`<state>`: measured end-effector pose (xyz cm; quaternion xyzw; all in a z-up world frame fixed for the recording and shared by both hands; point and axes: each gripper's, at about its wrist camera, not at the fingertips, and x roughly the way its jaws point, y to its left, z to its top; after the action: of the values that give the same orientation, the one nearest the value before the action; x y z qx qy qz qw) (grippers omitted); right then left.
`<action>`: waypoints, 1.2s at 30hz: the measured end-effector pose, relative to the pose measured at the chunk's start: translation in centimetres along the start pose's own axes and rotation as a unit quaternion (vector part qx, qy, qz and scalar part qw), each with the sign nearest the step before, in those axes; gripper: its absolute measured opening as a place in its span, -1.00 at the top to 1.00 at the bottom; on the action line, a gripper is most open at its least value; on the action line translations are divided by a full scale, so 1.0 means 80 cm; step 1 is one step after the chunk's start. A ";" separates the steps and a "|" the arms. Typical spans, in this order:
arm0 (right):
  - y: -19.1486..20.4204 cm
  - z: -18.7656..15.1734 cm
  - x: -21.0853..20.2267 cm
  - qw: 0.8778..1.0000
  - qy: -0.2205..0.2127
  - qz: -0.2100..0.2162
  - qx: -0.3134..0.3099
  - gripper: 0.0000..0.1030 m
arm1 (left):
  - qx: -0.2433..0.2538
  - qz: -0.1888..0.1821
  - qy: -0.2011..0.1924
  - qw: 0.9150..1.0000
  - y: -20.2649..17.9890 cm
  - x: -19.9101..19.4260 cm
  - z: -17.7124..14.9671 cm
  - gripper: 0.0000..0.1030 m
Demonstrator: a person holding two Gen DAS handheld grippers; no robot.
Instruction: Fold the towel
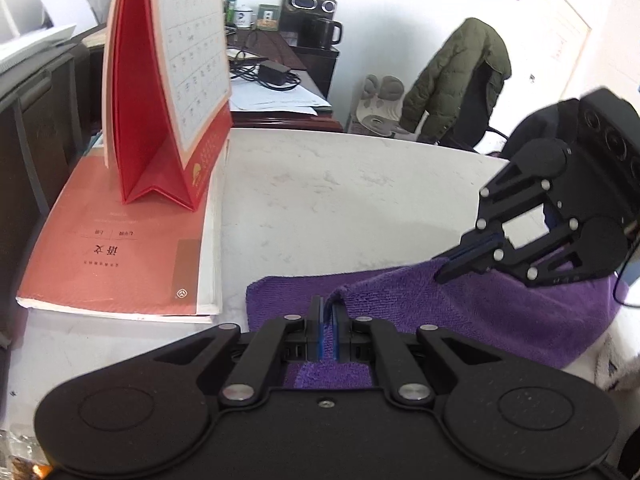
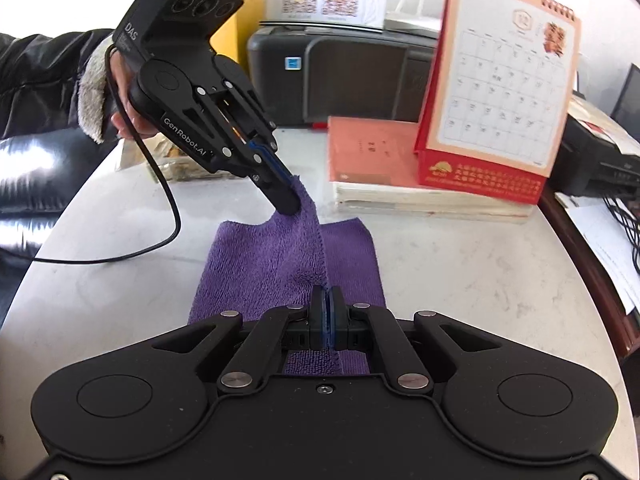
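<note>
On the pale round table (image 2: 460,272) lies the purple towel (image 2: 256,264), a small terry cloth, soft and limp and, I judge, very light; it sags between any two held points and has no stiffness of its own. Its pile should give the fingers good purchase, so slipping seems unlikely. Corners along one edge are the sensible places to take it, and that is how it is held: the left gripper (image 2: 288,206) has its fingers pressed together on the far corner, lifting it into a peak, and the right gripper (image 2: 328,312) pinches the near corner of the same hemmed edge. Farther right, well apart, a red desk calendar (image 2: 496,88) stands on a stack of books (image 2: 384,168).
</note>
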<state>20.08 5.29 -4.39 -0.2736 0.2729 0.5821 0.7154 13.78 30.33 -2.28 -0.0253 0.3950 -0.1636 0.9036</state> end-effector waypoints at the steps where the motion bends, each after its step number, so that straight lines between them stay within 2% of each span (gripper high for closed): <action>1: -0.003 -0.003 0.005 1.000 0.003 -0.004 0.007 0.97 | -0.002 0.005 0.003 1.000 0.001 0.007 0.000 0.92; 3: -0.009 -0.009 0.017 1.000 0.008 -0.010 0.020 0.97 | 0.005 0.023 0.011 1.000 0.000 0.021 -0.002 0.92; 7: -0.015 -0.020 0.036 0.999 0.023 -0.032 0.023 0.97 | -0.002 0.034 0.021 0.999 0.001 0.043 -0.008 0.92; 10: -0.017 -0.027 0.045 0.999 0.030 -0.033 0.029 0.97 | -0.001 0.040 0.033 0.999 0.001 0.053 -0.016 0.92; 13: -0.013 -0.034 0.052 0.999 0.036 -0.033 0.024 0.97 | -0.013 0.037 0.031 0.999 0.001 0.052 -0.022 0.92; 20: -0.006 -0.042 0.049 0.998 0.038 -0.017 0.038 0.97 | -0.015 0.024 0.055 0.998 -0.021 0.037 -0.044 0.92; 29: 0.054 -0.054 0.012 0.998 0.048 0.016 0.024 0.97 | -0.039 0.010 0.072 0.997 -0.073 0.003 -0.099 0.92; 36: 0.113 -0.082 -0.025 0.997 0.069 0.039 0.014 0.97 | -0.052 0.003 0.085 0.995 -0.127 -0.026 -0.147 0.91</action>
<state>10.39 0.86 -8.24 -0.2920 0.3401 0.5855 0.6755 1.12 22.37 -7.12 -0.0565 0.4787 -0.1418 0.8646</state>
